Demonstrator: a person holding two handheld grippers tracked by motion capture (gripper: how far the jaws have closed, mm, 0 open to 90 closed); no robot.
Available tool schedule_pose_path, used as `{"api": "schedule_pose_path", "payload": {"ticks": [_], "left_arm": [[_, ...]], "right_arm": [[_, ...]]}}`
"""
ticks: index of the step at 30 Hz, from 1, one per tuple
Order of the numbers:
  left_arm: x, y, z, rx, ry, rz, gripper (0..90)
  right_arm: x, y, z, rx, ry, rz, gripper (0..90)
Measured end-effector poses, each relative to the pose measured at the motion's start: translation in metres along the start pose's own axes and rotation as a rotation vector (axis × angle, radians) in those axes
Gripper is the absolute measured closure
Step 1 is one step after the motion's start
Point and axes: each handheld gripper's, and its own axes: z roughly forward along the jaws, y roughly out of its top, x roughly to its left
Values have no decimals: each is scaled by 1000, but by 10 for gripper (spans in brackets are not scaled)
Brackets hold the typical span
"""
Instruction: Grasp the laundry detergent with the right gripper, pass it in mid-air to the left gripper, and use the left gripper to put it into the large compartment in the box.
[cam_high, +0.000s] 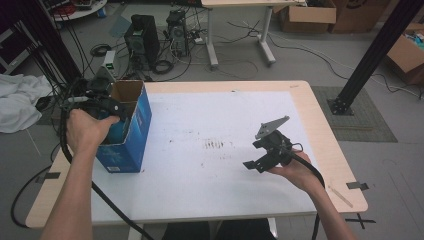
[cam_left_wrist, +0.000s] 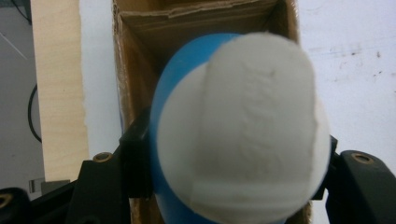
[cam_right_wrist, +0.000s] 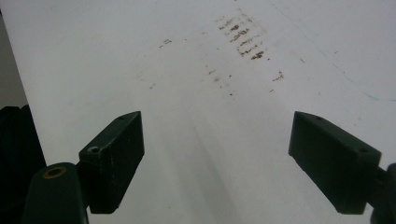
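Filling the left claw view, a blue-and-white ball sits clamped between the jaws, right over the open box. Lower it well inside before releasing, I'd say. Right claw hangs wide open, empty, above the tabletop.

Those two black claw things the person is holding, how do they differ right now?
The left gripper is clamped on a blue and white ball, while the right gripper holds nothing, its jaws spread wide. The left gripper sits at the mouth of the blue cardboard box; the right gripper hovers over the bare white tabletop. Both are black, hand-held and trail a cable.
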Motion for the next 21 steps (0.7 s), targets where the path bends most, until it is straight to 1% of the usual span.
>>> {"api": "schedule_pose_path", "payload": {"ticks": [2, 7, 10, 21], "left_arm": [[0, -1, 5, 7, 0, 1, 385], [0, -3, 12, 11, 6, -1, 385], [0, -4, 15, 11, 12, 2, 385], [2, -8, 25, 19, 8, -8, 385]], "right_arm": [[0, 0, 0, 3, -1, -2, 181], [1, 0, 0, 2, -3, -2, 181], [1, 0, 0, 6, -4, -2, 181], [2, -2, 2, 14, -4, 0, 182]]}}
